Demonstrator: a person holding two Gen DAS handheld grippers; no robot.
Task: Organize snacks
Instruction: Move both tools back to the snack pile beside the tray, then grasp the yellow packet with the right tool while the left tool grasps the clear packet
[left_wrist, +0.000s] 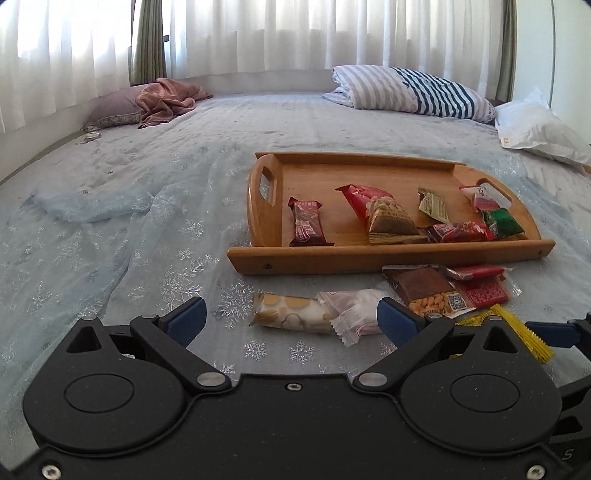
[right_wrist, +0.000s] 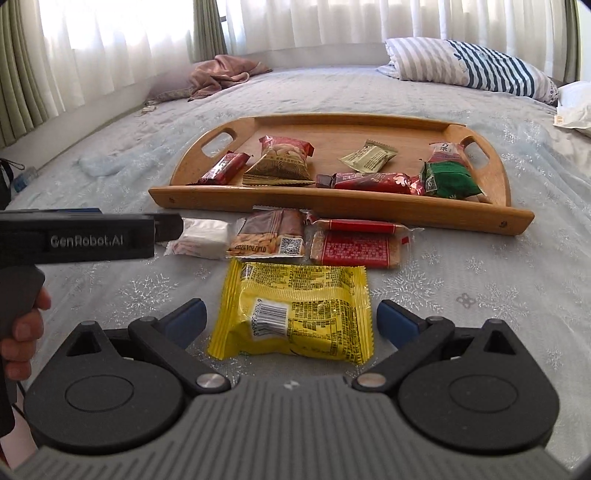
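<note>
Bed (left_wrist: 129, 192) with pale snowflake cover; wooden tray (left_wrist: 388, 258) lying right of centre, several wrapped snacks already in it.

Left tongs (left_wrist: 291, 317) spread wide, nothing between the pads pressed. Cream biscuit pack (left_wrist: 291, 312) and white-pink candy (left_wrist: 354, 312) lying flat on the cover in the gap between the fingers, the candy's right end close by the right finger (left_wrist: 397, 321); contact cannot be told.

Right tongs (right_wrist: 291, 319) also spread wide. Yellow packet (right_wrist: 295, 314) flat on the cover, barcode up, its near half between the fingers and apart from both.

Beyond the yellow packet, just near of the tray's front rim: peanut pack (right_wrist: 271, 236), red pack (right_wrist: 354, 247), and the white-pink candy (right_wrist: 201, 236) to the left. None of these inside the tray.

Left tool's body (right_wrist: 77, 240) seen at the left edge of the right view, hand (right_wrist: 22, 332) on its grip.
</note>
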